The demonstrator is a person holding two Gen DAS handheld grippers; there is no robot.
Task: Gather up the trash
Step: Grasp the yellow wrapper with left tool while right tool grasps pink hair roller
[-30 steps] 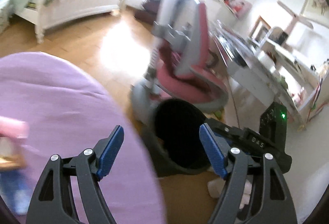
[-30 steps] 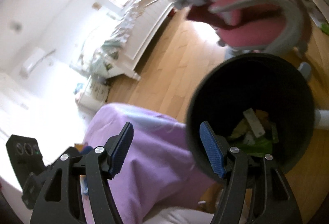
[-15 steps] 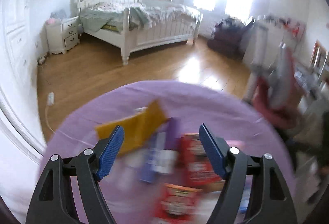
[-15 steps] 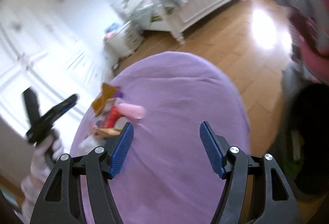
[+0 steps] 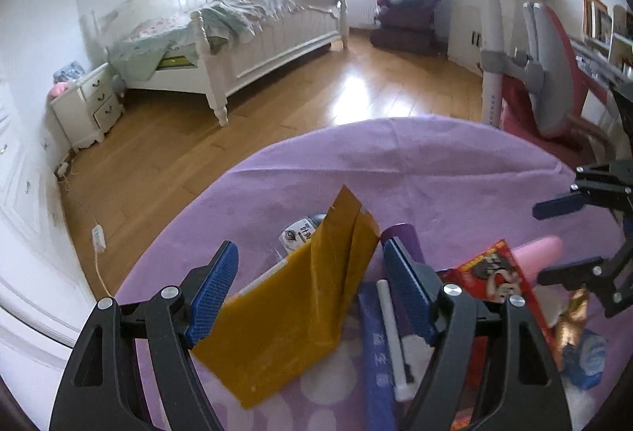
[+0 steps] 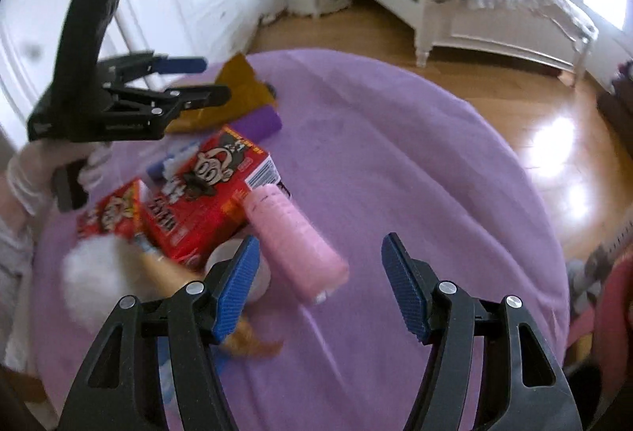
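A pile of trash lies on the round table under a purple cloth [image 5: 415,162]. My left gripper [image 5: 310,273] is open above a mustard-yellow wrapper [image 5: 300,308], which stands between its fingers untouched. Beside it lie a purple tube [image 5: 403,235] and a red packet [image 5: 494,273]. My right gripper [image 6: 320,284] hovers over a pink bottle [image 6: 292,233] lying on its side; its jaws are closing, and the pads do not touch the bottle. A red snack box [image 6: 209,186] lies just beyond the bottle. The left gripper [image 6: 213,80] shows at the upper left of the right wrist view.
A second red packet [image 6: 114,209] and a white fluffy item [image 6: 95,273] sit at the pile's near left. Wooden floor [image 5: 277,106] surrounds the table. A white bed [image 5: 253,35], a nightstand [image 5: 87,103] and a pink chair [image 5: 542,91] stand beyond.
Both grippers have swung away from the black bin by the pink chair and now hang over the trash pile on the purple table. The right wrist has rolled upright.
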